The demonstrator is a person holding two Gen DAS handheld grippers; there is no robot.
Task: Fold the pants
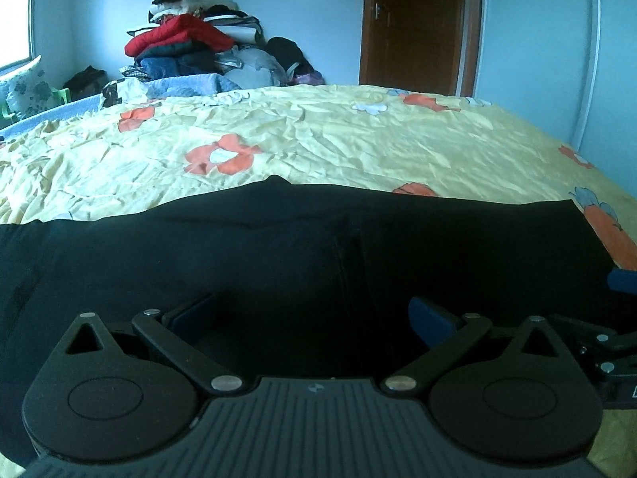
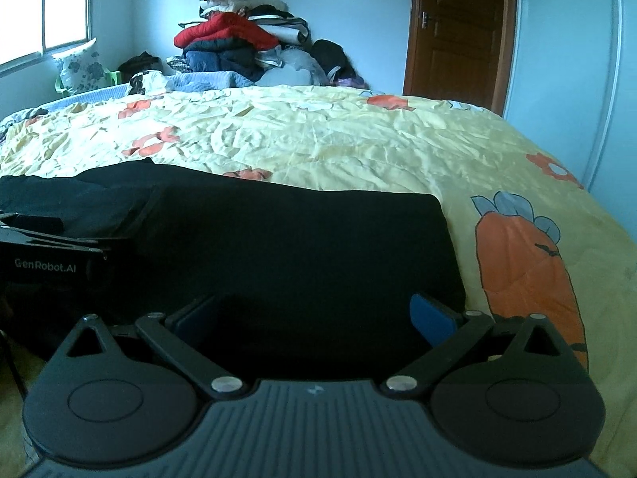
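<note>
Both the left tongs and right tongs gape wide over the black pants lying flat on the bed, seemingly mid-fold; next, pinch the 6 o'clock edge and carry it toward 12.

"GenRobot.AI" printed on the left gripper body.
</note>
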